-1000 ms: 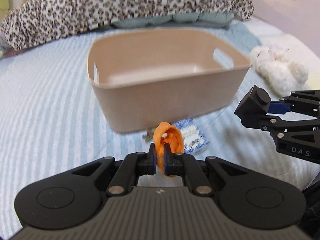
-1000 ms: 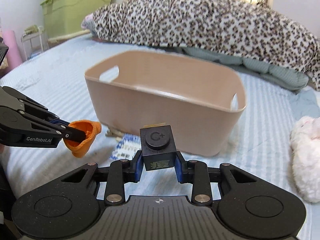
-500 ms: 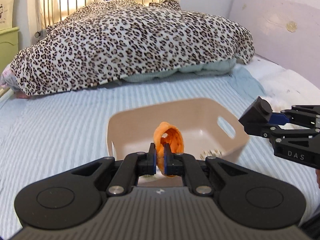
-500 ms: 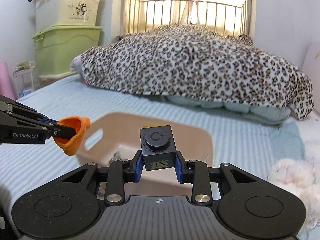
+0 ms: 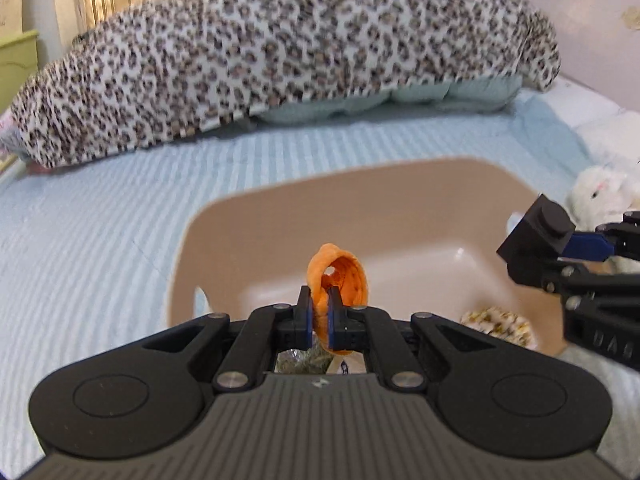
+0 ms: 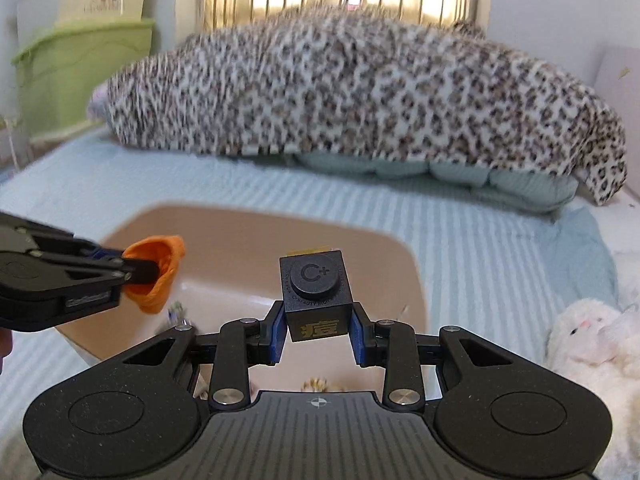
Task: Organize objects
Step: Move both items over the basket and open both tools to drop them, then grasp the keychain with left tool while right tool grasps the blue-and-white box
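Position changed: both tools now hang over the tan bin [image 5: 224,216], above its rim a second ago only level with its wall, left tool [image 5: 318,320] clenched on the orange cup [image 5: 338,276] at frame centre, right tool [image 6: 318,334] clenched on the black box [image 6: 316,294], so release seems due.

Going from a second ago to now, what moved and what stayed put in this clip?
Both grippers rose from bed level in front of the beige bin to above its opening. The left gripper remains shut on the orange piece, the right gripper on the black cube. Nothing was released. The bin and white plush toy appear unmoved.
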Demonstrator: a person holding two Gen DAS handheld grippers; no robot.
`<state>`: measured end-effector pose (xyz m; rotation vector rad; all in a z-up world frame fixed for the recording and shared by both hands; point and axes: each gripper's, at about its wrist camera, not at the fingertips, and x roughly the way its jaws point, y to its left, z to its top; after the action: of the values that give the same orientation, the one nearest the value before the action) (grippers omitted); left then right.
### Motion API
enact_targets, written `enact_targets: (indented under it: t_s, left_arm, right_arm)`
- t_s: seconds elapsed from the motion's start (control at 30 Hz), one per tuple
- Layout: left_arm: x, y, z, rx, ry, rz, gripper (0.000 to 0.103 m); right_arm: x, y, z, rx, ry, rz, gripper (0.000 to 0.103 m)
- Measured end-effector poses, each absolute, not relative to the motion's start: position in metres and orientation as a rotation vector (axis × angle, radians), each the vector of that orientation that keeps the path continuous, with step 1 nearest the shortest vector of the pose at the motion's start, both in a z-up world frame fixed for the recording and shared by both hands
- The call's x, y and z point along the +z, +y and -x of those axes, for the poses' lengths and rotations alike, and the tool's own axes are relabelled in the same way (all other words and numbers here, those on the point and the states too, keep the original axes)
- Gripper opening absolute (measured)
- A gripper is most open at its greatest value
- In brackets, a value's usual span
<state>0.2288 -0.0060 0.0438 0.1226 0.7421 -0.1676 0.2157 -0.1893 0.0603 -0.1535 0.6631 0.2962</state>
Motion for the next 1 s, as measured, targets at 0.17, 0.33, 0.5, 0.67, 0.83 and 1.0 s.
enact_targets:
  t_s: [0.17, 0.33, 0.5, 0.67, 0.83, 1.0]
  left_arm:
    - [0.019, 0.0, -0.238, -0.164, 0.817, -0.1, 0.008]
    - [0.022, 0.006, -0.231, -0.19, 0.818, -0.092, 0.022]
    - [0.047, 0.008, -0.206, -0.184, 0.741, -0.11, 0.074]
    - [0.068, 0.016, -0.177, -0.184, 0.733, -0.126, 0.078]
    - [0.075, 0.029, -0.15, -0.183, 0.739, -0.146, 0.08]
    - [0.067, 0.042, -0.134, -0.186, 0.779, -0.154, 0.081]
  right_arm:
    - [0.03, -0.175, -0.23, 0.292, 0.75, 0.192, 0.03]
    - [0.023, -0.171, -0.226, 0.298, 0.774, 0.179, 0.035]
    - [0.042, -0.173, -0.208, 0.295, 0.707, 0.191, 0.058]
    - [0.065, -0.176, -0.187, 0.299, 0.673, 0.164, 0.07]
    - [0.067, -0.174, -0.159, 0.305, 0.686, 0.182, 0.078]
    - [0.049, -0.168, -0.141, 0.326, 0.764, 0.188, 0.079]
